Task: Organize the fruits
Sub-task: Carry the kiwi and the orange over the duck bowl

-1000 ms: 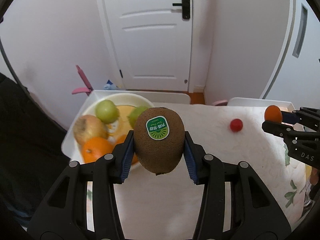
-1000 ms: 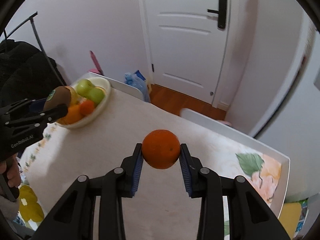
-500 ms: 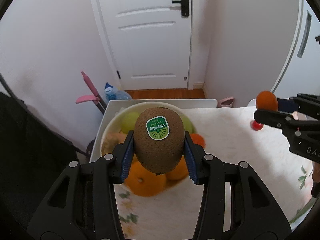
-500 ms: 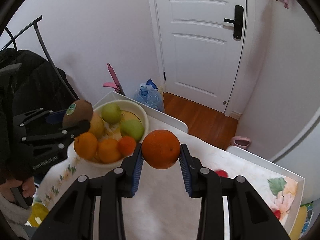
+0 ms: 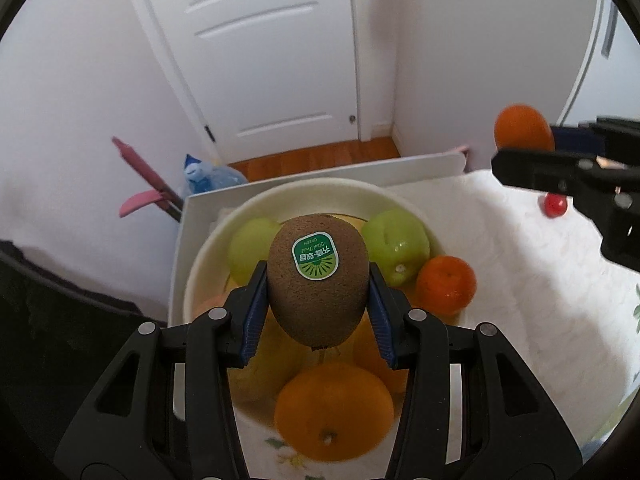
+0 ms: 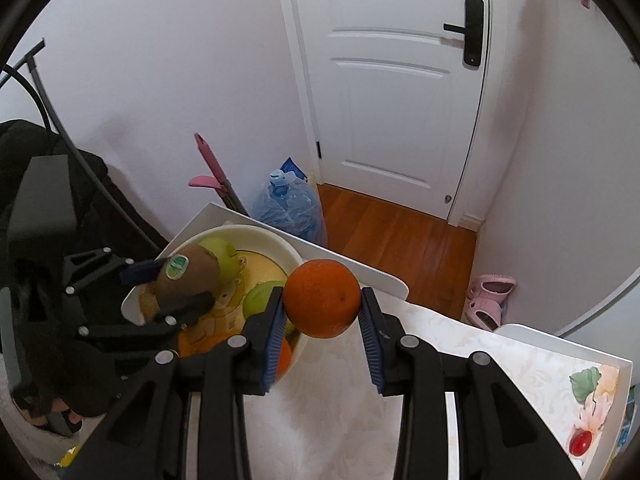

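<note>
Left tool [image 5: 318, 304] clamped on kiwi [image 5: 318, 280], above bowl [image 5: 320, 194] centre. Right tool [image 6: 322, 320] clamped on orange [image 6: 322, 298], over bowl's right rim.

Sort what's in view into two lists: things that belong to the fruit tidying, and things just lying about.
Part of the job:
- kiwi, clamped in the left gripper
- orange, clamped in the right gripper
- fruit bowl
- small red fruit on the table

Lying about:
- water bottle
- pink slippers
- pink-handled tool
</note>
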### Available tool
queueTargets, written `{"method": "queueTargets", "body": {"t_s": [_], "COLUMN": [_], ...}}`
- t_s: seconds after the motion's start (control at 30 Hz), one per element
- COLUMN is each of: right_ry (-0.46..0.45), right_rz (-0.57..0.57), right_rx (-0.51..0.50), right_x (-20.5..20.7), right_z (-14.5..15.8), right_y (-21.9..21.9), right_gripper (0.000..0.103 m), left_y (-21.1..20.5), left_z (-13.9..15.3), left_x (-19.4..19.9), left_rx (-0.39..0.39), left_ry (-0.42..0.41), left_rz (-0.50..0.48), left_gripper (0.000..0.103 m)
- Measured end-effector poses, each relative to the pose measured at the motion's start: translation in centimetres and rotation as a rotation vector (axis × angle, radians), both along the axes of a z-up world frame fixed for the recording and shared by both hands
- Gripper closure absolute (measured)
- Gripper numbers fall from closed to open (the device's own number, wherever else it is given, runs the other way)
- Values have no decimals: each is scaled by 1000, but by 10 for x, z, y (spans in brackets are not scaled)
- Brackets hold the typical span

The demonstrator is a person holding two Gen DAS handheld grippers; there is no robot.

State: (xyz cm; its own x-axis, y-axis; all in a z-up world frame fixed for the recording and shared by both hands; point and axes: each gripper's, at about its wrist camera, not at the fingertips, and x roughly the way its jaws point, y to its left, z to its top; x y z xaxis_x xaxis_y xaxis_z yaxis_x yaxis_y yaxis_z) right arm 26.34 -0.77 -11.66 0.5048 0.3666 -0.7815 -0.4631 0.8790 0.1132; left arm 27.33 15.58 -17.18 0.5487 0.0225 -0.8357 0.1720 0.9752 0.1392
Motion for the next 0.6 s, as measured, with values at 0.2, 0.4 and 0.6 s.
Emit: {"method": "queueTargets", "body": {"t_s": [0.2,0.4,0.6], "right_ry": [23,36,27], "right_rz": [-22,-22,2], "right_rx": [-15,-20,-24], "right_x": [10,17,24], "right_z": [-13,-18,-15], "right_y": [3,5,11], "right_gripper": [70,70,70], "left_y": [-2,-1,1], "left_z": [-19,-16,1], "left_x": [8,6,-5], "left_rx": [16,12,-10], "left_ry": [40,30,-25], "left_rz": [-8,-22,-23], "left_gripper": [53,52,13]}}
